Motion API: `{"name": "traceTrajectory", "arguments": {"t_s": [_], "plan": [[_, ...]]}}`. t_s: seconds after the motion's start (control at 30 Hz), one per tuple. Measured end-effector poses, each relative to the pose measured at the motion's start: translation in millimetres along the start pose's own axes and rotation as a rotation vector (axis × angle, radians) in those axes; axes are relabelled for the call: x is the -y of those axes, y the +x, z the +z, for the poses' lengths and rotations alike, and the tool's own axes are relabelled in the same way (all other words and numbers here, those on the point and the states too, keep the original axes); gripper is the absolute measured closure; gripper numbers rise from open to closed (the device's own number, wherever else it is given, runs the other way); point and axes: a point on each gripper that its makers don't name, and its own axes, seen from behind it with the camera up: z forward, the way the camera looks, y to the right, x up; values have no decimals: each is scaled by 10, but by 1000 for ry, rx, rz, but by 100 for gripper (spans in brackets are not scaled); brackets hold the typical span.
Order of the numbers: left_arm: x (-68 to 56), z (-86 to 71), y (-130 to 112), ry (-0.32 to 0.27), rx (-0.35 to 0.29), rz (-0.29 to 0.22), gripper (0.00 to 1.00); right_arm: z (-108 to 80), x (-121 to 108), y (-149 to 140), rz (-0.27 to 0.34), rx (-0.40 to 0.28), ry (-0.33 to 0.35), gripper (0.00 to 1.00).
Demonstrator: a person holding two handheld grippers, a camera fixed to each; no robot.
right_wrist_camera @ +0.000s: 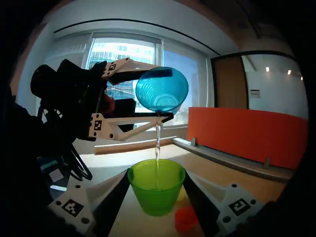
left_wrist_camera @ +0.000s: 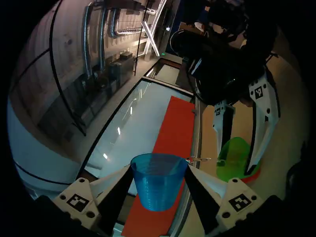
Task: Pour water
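Pouring water [right_wrist_camera: 158, 138] from blue cup [right_wrist_camera: 162, 90], tipped just above green cup [right_wrist_camera: 157, 193]; left gripper [left_wrist_camera: 159, 173] clamps blue, right gripper [right_wrist_camera: 156, 177] clamps green mid-wall, both likely thin, light, crushable, so gentle squeeze.

The left tongs [left_wrist_camera: 158, 173], clamped and rolled sideways, hang above the right tongs [right_wrist_camera: 156, 185], clamped and level.

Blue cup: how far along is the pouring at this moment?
Done: both cups are gripped, and the blue cup is tipped above the green cup. In hand: a water stream falls into the green cup. Left: finish pouring and right the blue cup.
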Motion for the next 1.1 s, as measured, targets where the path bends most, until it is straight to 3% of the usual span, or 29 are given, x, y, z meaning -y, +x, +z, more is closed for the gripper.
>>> {"name": "traceTrajectory", "arguments": {"t_s": [0.67,1.1], "plan": [[68,-41,63,9,-11,52,14,-4,-12,16,-5,-8,-3,8],[87,-21,45,13,-5,113,14,12,-11,51,-9,-11,-2,8]]}}
